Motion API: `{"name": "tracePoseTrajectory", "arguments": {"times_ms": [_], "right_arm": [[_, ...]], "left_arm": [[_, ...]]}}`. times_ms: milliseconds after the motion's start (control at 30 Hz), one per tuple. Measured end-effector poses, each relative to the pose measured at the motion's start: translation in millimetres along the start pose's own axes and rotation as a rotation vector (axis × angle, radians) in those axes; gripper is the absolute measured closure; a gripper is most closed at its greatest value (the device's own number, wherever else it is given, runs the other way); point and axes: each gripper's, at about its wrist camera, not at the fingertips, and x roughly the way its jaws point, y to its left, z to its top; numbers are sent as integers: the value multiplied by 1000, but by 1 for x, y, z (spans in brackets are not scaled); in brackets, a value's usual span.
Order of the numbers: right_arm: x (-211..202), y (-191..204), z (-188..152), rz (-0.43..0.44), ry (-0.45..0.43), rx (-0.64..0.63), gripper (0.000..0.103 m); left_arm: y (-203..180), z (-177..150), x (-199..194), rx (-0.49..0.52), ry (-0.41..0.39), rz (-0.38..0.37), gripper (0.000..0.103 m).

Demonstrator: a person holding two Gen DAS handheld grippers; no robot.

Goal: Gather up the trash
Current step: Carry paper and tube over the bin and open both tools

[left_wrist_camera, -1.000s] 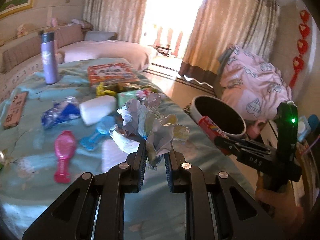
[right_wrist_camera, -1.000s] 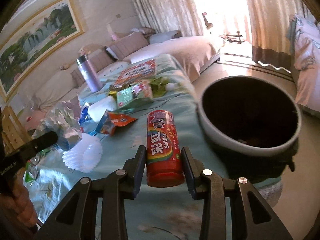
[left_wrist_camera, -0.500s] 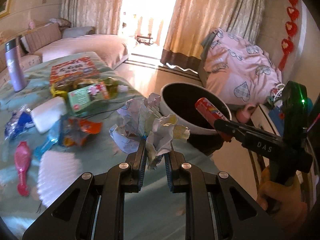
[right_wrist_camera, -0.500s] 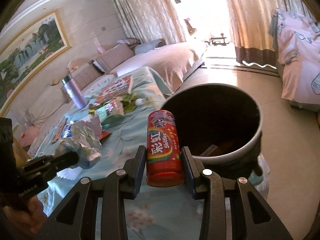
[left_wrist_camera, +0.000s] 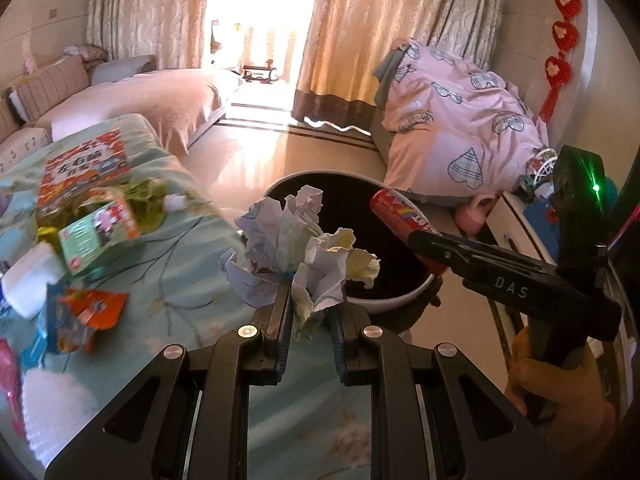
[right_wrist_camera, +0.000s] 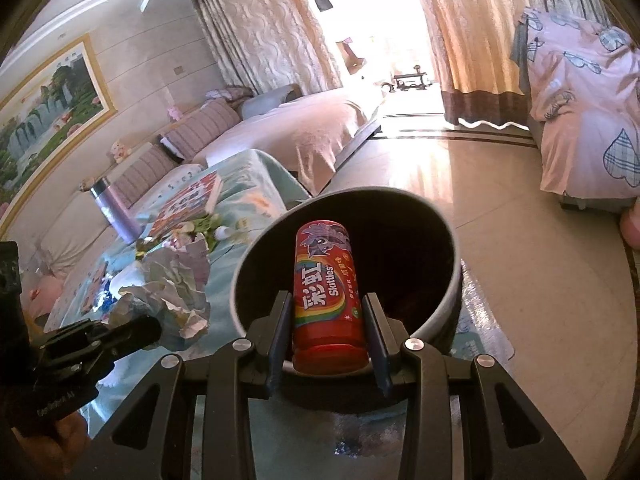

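Left tool (left_wrist_camera: 306,316) grips crumpled paper (left_wrist_camera: 304,240); right tool (right_wrist_camera: 328,332) grips a Skittles tube (right_wrist_camera: 326,296) over the bin (right_wrist_camera: 448,280). Wrappers (left_wrist_camera: 86,312) remain on the worktop (left_wrist_camera: 192,264).

Warm light, pale teal cloth, one bright red tube

The Skittles tube (right_wrist_camera: 326,296) is red with a rainbow band, white lettering and a purple cartoon pony; the crumpled paper (left_wrist_camera: 304,240) is white with pale yellow and lilac tints. The trash bin (right_wrist_camera: 452,296) is grey outside and dark inside. The table (left_wrist_camera: 192,264) wears a light teal cloth printed with thin branches and faint flowers. On it lie an orange-red book (left_wrist_camera: 86,164), a green box (left_wrist_camera: 98,234) and an orange wrapper (left_wrist_camera: 94,308). The quilt (left_wrist_camera: 456,132) is pink with plaid hearts; the curtains (left_wrist_camera: 384,28) are beige with a brown hem.
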Motion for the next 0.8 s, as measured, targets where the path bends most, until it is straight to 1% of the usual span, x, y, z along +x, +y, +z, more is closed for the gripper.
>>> {"name": "tracePoseTrajectory", "arguments": {"times_ms": [267, 500, 633, 700, 733, 767, 800], "right_arm": [[11, -14, 10, -16, 14, 14, 67], [23, -16, 16, -29, 31, 9, 67], [29, -17, 19, -41, 45, -1, 67], [32, -19, 20, -46, 53, 3, 66], [32, -20, 20, -48, 53, 10, 65], [32, -22, 19, -46, 53, 20, 64], [31, -23, 20, -42, 51, 27, 62]], "left_arm": [[-7, 15, 23, 12, 19, 2, 87], [-9, 25, 39, 2, 35, -2, 87], [-11, 27, 45, 7, 46, -2, 85], [-9, 28, 47, -1, 54, 7, 70], [-7, 28, 47, -12, 58, 12, 50], [-5, 27, 44, -23, 47, 23, 39], [-4, 26, 41, -31, 33, 27, 38]]}}
